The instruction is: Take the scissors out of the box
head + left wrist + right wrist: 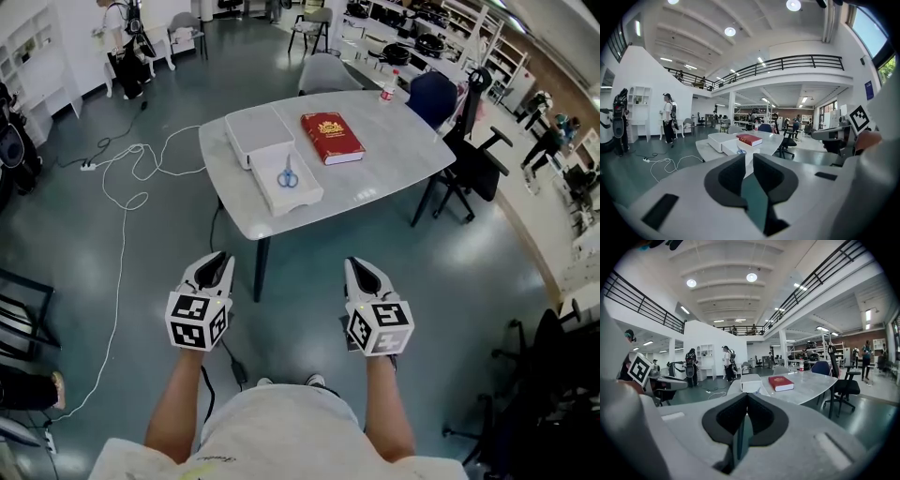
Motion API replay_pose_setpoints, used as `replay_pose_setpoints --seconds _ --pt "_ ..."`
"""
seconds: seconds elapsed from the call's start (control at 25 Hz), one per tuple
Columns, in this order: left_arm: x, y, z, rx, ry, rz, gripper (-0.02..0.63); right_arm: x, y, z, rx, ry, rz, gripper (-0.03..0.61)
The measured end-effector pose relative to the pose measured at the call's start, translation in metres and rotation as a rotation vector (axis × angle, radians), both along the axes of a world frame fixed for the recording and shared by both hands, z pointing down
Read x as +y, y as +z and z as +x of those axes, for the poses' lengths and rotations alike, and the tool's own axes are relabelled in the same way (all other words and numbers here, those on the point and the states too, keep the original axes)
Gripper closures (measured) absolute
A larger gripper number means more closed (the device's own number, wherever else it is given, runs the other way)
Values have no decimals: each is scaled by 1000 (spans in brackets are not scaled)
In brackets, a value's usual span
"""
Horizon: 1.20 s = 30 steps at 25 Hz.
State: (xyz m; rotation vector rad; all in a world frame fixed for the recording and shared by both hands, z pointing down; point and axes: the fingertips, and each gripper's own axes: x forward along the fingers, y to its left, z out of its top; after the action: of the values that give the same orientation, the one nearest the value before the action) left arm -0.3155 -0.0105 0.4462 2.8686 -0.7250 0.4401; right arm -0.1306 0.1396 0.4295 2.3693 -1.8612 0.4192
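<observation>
Blue-handled scissors [287, 176] lie in an open white box [305, 195] near the front edge of a grey table [394, 159]. The left gripper view shows the scissors [741, 151] small and far beyond the jaws. I hold both grippers low over the floor, well short of the table. My left gripper [217, 263] [749, 161] is empty, its jaws a narrow gap apart. The jaws of my right gripper [361, 270] [747, 399] meet at the tips with nothing between them. The right gripper view shows the box [751, 383], but the scissors are hidden there.
A second white box part [246, 131] and a red book [332, 137] lie on the table behind the scissors. A bottle [389, 86] stands at the far edge. Office chairs [469, 169] stand to the right, and a white cable [131, 178] trails on the floor to the left.
</observation>
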Motion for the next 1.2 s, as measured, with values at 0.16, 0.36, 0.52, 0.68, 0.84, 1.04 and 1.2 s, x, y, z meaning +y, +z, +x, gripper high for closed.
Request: replay_pose_setpoints --seconds 0.16,0.36,0.52,0.68,0.84,1.04,1.2 --pt "-7 2 7 6 24 -8 584 -4 -1 -4 7 10 -6 574" --pt "-11 7 25 10 42 -19 561 -8 3 13 6 24 -7 574" --pt "-17 14 39 -3 35 -26 555 -18 7 26 1 6 -3 574" --pt "-28 17 67 -24 14 -28 555 -34 12 56 -12 -21 -1 574" --pt "-39 20 102 -39 -14 -38 555 -49 16 92 -27 -59 -3 574" --pt "-49 19 143 -53 -54 -51 555 -67 17 134 -39 -117 -7 574" --pt "-50 22 168 -66 -82 -63 555 -75 17 163 -53 -148 -3 574"
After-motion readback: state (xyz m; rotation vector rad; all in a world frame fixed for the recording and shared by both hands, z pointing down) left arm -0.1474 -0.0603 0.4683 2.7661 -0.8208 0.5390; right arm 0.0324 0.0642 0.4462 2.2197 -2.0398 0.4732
